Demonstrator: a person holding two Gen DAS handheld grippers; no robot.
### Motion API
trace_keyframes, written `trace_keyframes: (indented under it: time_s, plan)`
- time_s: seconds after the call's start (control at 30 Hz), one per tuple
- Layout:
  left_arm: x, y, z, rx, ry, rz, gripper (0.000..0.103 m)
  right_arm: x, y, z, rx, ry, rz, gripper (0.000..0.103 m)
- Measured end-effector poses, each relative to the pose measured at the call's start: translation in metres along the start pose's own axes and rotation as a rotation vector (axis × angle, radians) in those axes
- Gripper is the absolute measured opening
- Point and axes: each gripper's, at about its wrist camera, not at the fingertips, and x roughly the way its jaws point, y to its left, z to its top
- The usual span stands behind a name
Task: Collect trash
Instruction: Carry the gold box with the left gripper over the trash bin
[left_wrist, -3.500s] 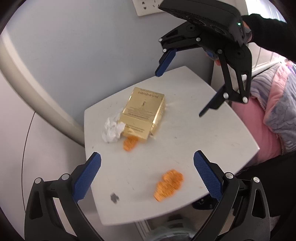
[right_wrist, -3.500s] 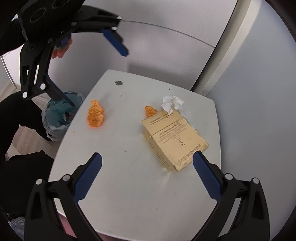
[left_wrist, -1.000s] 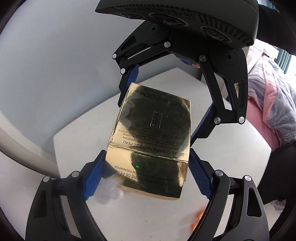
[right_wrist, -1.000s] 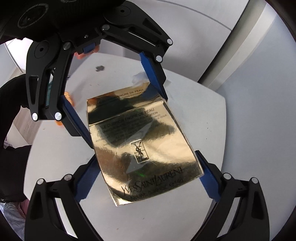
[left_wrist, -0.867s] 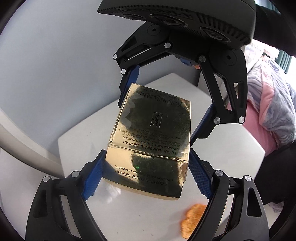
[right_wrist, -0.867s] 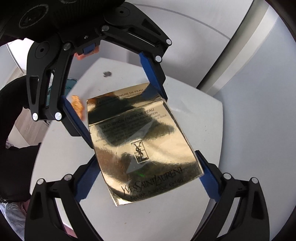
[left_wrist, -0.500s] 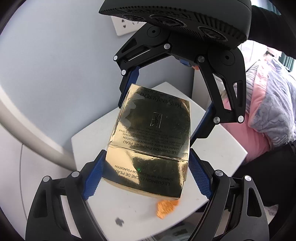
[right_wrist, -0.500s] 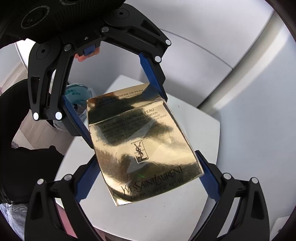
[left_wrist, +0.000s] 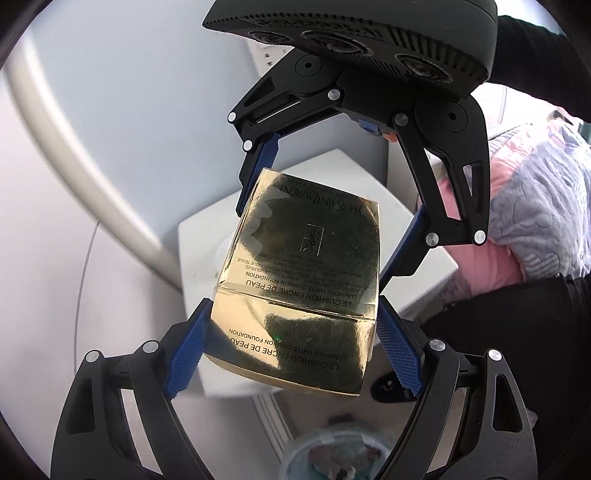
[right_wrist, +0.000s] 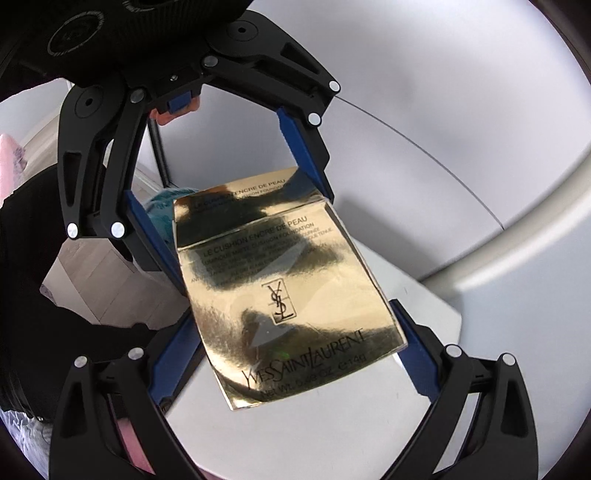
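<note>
A shiny gold cosmetics box is held in the air between both grippers, well above the small white table. My left gripper is shut on its near end, blue pads pressed on both sides. My right gripper is shut on the opposite end of the same box. Each gripper shows in the other's view, facing it across the box. The orange scraps and the tissue are hidden behind the box.
A teal-lined trash bin with scraps inside stands on the floor below, at the bottom of the left wrist view; it also shows behind the box in the right wrist view. A pink and grey quilt lies right. A grey wall stands behind.
Both grippers closed on the gold box and have lifted it off the table. Over the last second it has risen and moved out past the table edge, bringing the bin into view.
</note>
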Motion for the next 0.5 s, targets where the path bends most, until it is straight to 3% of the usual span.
trace_keyframes:
  time_s: [0.23,0.5]
  plan:
    - [-0.046,-0.014,-0.063,-0.097,0.034,0.071,0.083,0.026,0.039,0.053,-0.106,-0.038,0.053,0.093]
    - [-0.071,-0.038,-0.146,-0.208,0.104,0.101,0.083,0.083,0.094,0.097,-0.187,-0.057,0.161,0.093]
